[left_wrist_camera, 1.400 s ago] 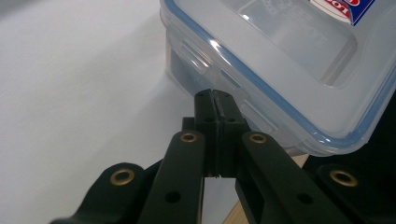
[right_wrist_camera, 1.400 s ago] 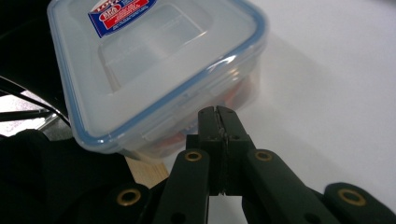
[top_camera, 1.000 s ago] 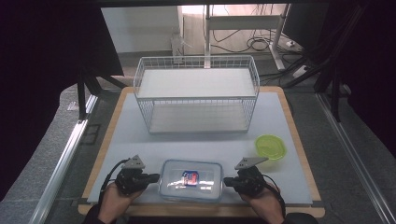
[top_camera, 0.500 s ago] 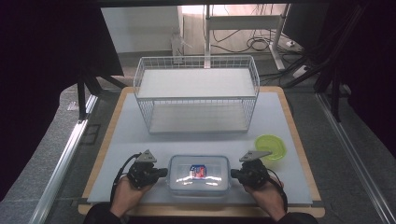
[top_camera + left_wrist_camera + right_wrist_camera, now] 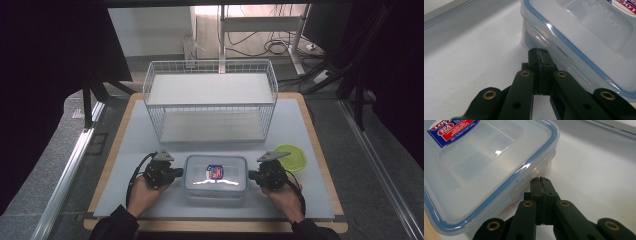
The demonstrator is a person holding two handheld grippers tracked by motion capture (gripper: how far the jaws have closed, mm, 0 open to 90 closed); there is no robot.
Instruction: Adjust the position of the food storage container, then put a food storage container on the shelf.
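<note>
Clear plastic, blue-sealed and shut under its lid, the food box (image 5: 215,178) sits near the front edge of the white table (image 5: 125,150), squeezed between two hand-held tongs that meet it from either side. At the box's left end the left gripper (image 5: 539,53) has its black jaws pressed together with nothing between them, the joined tips set against the side wall just under the lid's rim and beside a latch. At the opposite end the right gripper (image 5: 540,182) is likewise closed on nothing, its tips butted low against the box wall below the blue seal. Judged from this stance, the work in hand is a two-sided push or clamp to shift the box along the table, and doing it well calls for equal pressure from both ends, tips kept low on the wall and off the latches, and both hands travelling together so the box neither turns nor pops free. Just beyond the right hand lies a green lid (image 5: 291,156) that the box should skirt. Farther back stands a white wire basket (image 5: 210,102), its open side toward the box, a likely destination for the load.
</note>
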